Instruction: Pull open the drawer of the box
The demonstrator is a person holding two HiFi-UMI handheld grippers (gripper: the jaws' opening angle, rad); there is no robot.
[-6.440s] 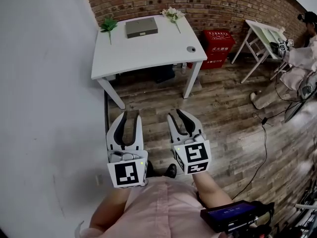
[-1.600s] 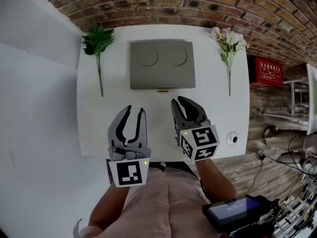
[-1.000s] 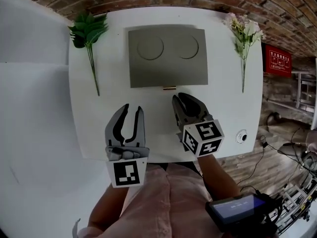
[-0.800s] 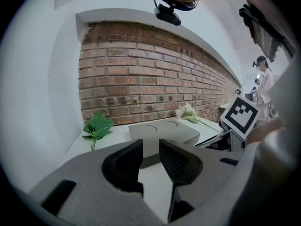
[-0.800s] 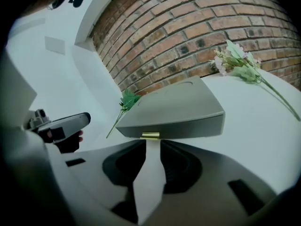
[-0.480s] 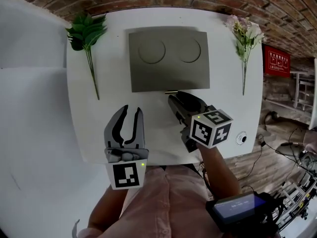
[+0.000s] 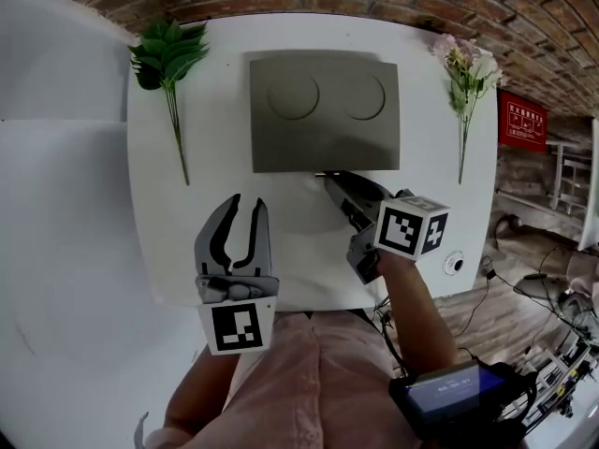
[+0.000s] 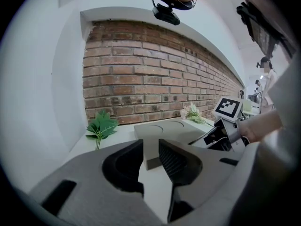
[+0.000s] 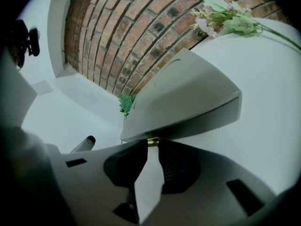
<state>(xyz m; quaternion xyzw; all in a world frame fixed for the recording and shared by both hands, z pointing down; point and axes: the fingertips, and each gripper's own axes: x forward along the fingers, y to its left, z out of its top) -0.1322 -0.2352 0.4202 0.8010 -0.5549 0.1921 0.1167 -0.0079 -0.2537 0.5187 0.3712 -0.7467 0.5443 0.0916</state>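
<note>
A flat grey box (image 7: 323,110) with two round dents in its lid lies at the back of the white table (image 7: 281,251). A small brass drawer knob (image 7: 324,173) sticks out of its front face. My right gripper (image 7: 329,177), rolled onto its side, reaches the box front. Its jaws have just been closing, and in the right gripper view the knob (image 9: 152,142) sits pinched between the tips of the right gripper (image 9: 152,145), under the box (image 9: 188,98). The drawer looks closed. My left gripper (image 7: 241,204) hovers open and empty over the table's near left; the left gripper (image 8: 150,147) points at the box (image 8: 169,128).
A green leafy sprig (image 7: 164,59) lies left of the box and a pale flower stem (image 7: 463,68) right of it. A small round object (image 7: 455,264) sits at the table's near right corner. A brick wall runs behind, and a red box (image 7: 524,124) stands on the floor.
My right gripper rolled onto its side and slid forward to the box front, its jaws narrowing around the brass knob. The left gripper stayed where it was.
</note>
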